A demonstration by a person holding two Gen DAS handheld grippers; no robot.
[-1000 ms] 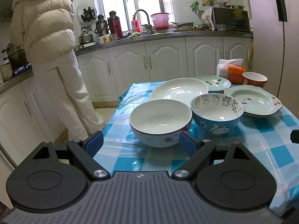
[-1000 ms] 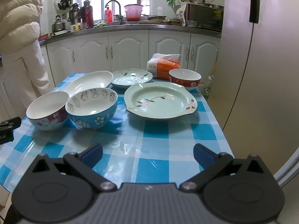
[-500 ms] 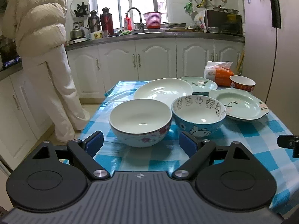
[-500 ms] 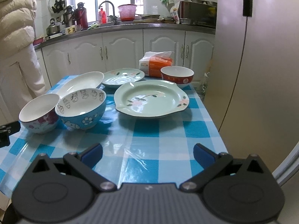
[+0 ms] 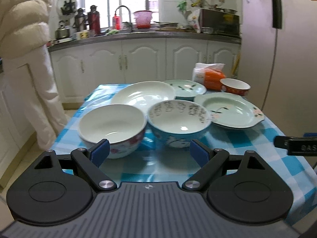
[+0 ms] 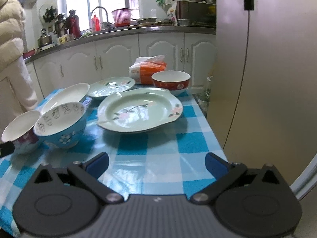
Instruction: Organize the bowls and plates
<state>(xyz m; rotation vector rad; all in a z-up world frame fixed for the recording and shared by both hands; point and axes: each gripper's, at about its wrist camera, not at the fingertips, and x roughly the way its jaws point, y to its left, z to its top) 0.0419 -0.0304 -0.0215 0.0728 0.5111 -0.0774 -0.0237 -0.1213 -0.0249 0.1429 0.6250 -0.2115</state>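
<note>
Six dishes sit unstacked on the checked table (image 6: 162,158). At its near left edge the pink-flowered bowl (image 5: 112,128) touches the blue cartoon bowl (image 5: 178,123); behind them lie the white plate (image 5: 144,96) and small green plate (image 5: 185,87). The large green floral plate (image 6: 138,110) sits mid-table, the red bowl (image 6: 170,81) at the far right corner beside a tissue pack (image 6: 147,70). All are empty, so nesting looks feasible. The left gripper (image 5: 147,150) and right gripper (image 6: 156,163) hover with fingers spread, holding nothing, probably ready for a first pick.

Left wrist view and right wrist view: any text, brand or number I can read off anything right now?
"SAS": partial raised letters, cut off by the frame edge, on the right hand-held gripper.
Tissue pack: print too blurred to read.
Blue bowl: rim marks blurred, unreadable.
</note>
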